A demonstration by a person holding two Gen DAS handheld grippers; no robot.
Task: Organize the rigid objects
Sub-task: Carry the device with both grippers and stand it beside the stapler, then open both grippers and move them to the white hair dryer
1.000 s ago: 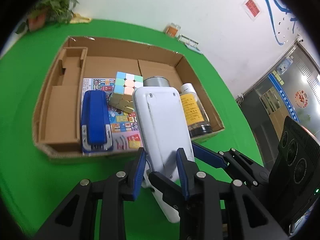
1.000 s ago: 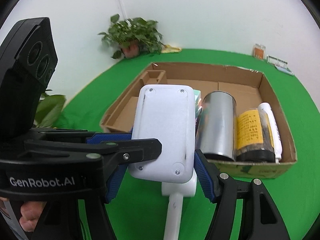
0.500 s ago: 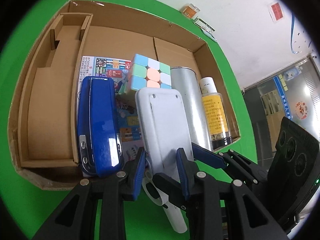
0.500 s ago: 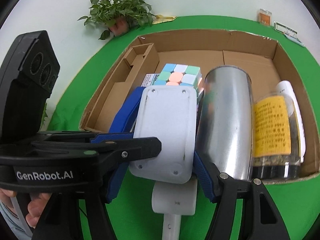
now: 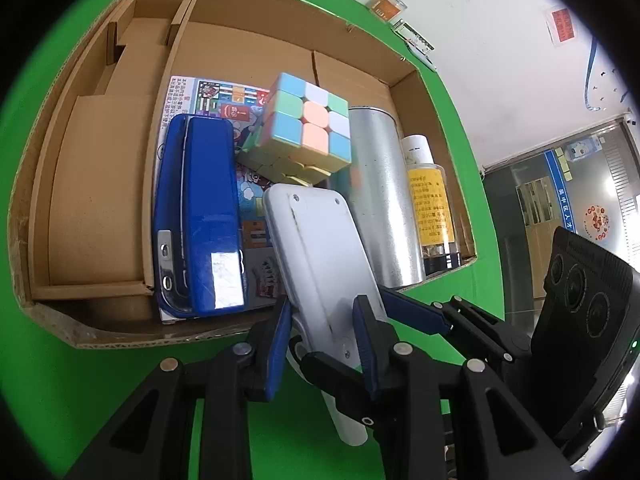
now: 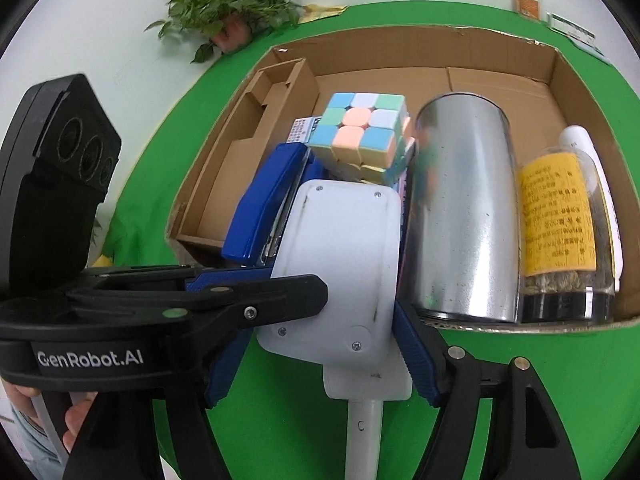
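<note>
A white flat device (image 5: 320, 256) with a cord is held by both grippers over the near edge of a cardboard box (image 5: 92, 332). My left gripper (image 5: 322, 336) is shut on its sides near the cord end. My right gripper (image 6: 320, 336) is shut on its wider sides, seen in the right wrist view (image 6: 340, 264). The device tilts down between a blue stapler (image 5: 200, 216) and a silver can (image 5: 384, 208). A pastel puzzle cube (image 5: 308, 128) lies just beyond it.
The box also holds a jar with a yellow label (image 5: 430, 208), a white tube (image 5: 416, 148) and a colourful printed sheet (image 5: 216, 96); a cardboard insert (image 5: 100, 184) fills its left side. A potted plant (image 6: 228, 12) stands behind on the green table (image 5: 60, 400).
Both grippers have carried the white device forward and down, from in front of the box to over its near edge, between stapler and can.
</note>
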